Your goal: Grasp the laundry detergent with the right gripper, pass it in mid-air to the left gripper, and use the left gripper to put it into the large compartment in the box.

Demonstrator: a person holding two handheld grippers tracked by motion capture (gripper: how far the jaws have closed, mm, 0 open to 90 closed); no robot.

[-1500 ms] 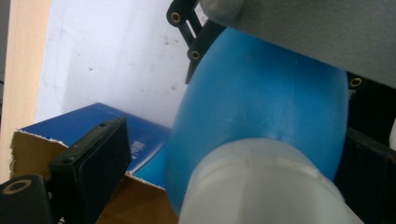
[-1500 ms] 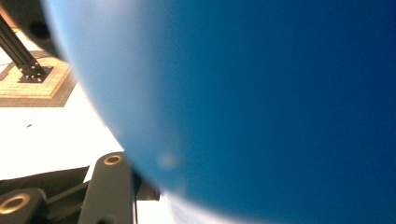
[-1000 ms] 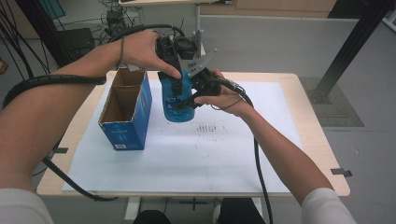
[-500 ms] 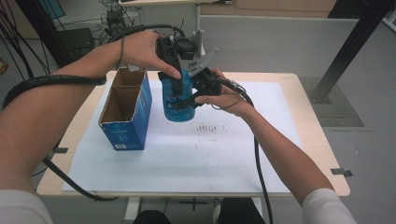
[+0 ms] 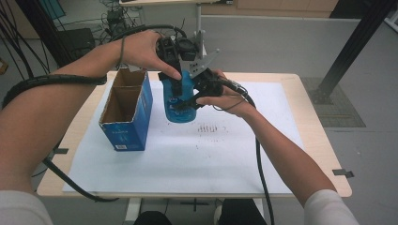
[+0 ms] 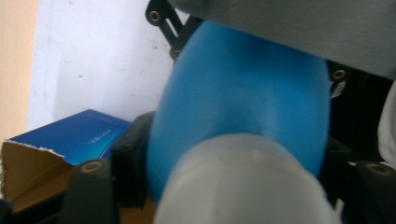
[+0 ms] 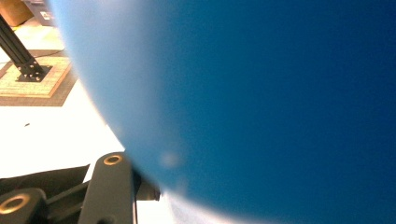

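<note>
A translucent blue bottle (image 5: pixel 179 101) is held upright above the white sheet. My right gripper (image 5: pixel 199 91) is shut on its body from the right, and the blue wall (image 7: pixel 280 93) presses against one black finger (image 7: pixel 109 186). From above, my left gripper (image 5: pixel 174 75) reaches down over the bottle's top. Its jaws have just been closing. In the left gripper view they sit against the white cap (image 6: pixel 243 182) on both sides, with the blue body (image 6: pixel 243 107) beyond it.
An open blue cardboard box (image 5: pixel 126 110) stands on the sheet left of the bottle, seen also as a torn-flapped box (image 6: pixel 70 140). A white paper sheet (image 5: pixel 187 159) covers the wooden table (image 5: pixel 324 154). Cables trail off the front edge.
The left gripper's jaws have drawn in on the bottle's top. Both hands and the bottle have kept their place.
</note>
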